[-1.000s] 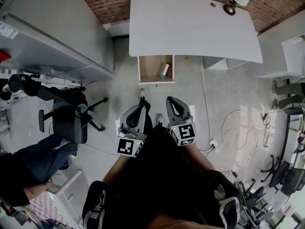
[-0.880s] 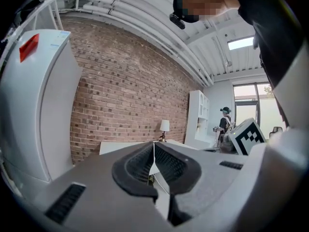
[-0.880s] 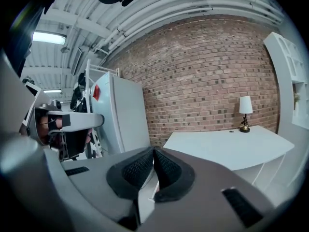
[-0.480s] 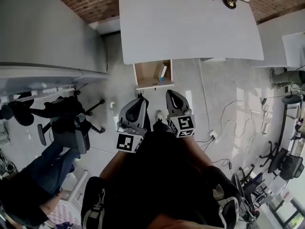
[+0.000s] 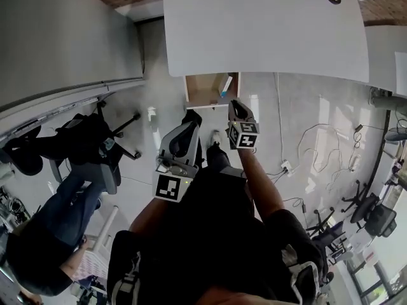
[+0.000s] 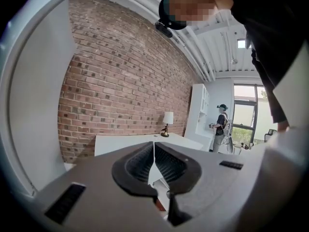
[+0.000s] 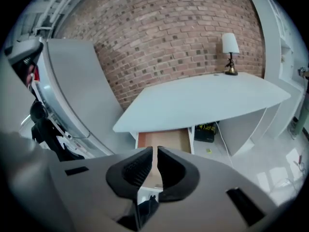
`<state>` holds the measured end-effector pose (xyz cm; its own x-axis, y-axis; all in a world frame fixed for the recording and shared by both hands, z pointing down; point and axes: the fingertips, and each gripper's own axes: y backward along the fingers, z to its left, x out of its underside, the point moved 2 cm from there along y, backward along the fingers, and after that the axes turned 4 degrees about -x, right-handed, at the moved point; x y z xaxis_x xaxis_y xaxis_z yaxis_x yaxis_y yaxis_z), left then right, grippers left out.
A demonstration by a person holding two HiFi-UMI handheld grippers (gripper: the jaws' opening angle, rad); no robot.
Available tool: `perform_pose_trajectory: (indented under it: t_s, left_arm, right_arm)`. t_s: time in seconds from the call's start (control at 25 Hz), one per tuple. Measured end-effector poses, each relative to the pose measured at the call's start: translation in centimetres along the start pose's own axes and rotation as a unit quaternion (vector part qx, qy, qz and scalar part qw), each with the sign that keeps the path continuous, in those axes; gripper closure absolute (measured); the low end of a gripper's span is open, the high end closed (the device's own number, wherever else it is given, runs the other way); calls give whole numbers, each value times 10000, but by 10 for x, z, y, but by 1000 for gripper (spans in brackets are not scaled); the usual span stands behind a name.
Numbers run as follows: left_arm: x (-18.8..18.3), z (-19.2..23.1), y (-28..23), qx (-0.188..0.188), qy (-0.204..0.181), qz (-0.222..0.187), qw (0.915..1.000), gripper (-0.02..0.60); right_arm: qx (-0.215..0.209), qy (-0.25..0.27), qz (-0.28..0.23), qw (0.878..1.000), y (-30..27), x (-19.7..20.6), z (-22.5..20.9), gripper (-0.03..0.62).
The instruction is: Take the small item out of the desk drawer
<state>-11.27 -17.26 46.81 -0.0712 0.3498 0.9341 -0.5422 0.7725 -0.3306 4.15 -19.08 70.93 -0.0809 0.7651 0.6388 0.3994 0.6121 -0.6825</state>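
1. The drawer stands pulled out from under the white worktop, its brown floor showing.
2. There's the small item: a slim white piece with a blue end, at the drawer's right side and close to the right wall. It's too small to say what it is, or whether it lies flat or leans on the wall.
3. The right tongs hover just in front of the drawer's right corner, near the item but not touching it. They're pinched together with nothing between them, so they'd have to spread before any grab.
4. The left tongs hang lower, nearer the person's body, well clear of the drawer. They're closed up too, and empty.
5. My handling read: it looks light and probably stiff, one-tong work. The white skin looks smooth, so it might slide under a weak pinch.
6. Best hold, I'd say, is across the narrow width around mid-length, away from the blue tip.
7. The catch: that right wall sits so near that the outer jaw may have little room, so coming in from above looks safest.
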Motion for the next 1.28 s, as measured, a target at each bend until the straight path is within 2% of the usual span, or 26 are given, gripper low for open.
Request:
perform_pose_trajectory:
  t_s: [0.12,0.28,0.56,0.84,1.12,1.28]
  left_arm:
    - [1,8,-10,33,-28,-126,9999,568]
    - [6,19,-25,48,7,-177,9998,568]
    - [24,44,-40,-130,209,-133,9996,568]
    - [49,59,-54,-118,352,100,9993,568]
    - [58,68,-64,-102,489,198,9986,568]
    - [64,75,-69,-132,526,267,9982,568]
  right_arm:
    - [125,-315,485,9983,-40,35,-22,514]
    - [336,-676,1176,9902,-93,87,-53,445]
    - [447,-1051,1946,9742,-162,141,-84,365]
    - [682,-1086,2354,9634,-197,165,-104,362]
    - [860,-1153,3092,9400,-209,178,-114,373]
    - [868,-1112,3349,9316,-211,184,-114,372]
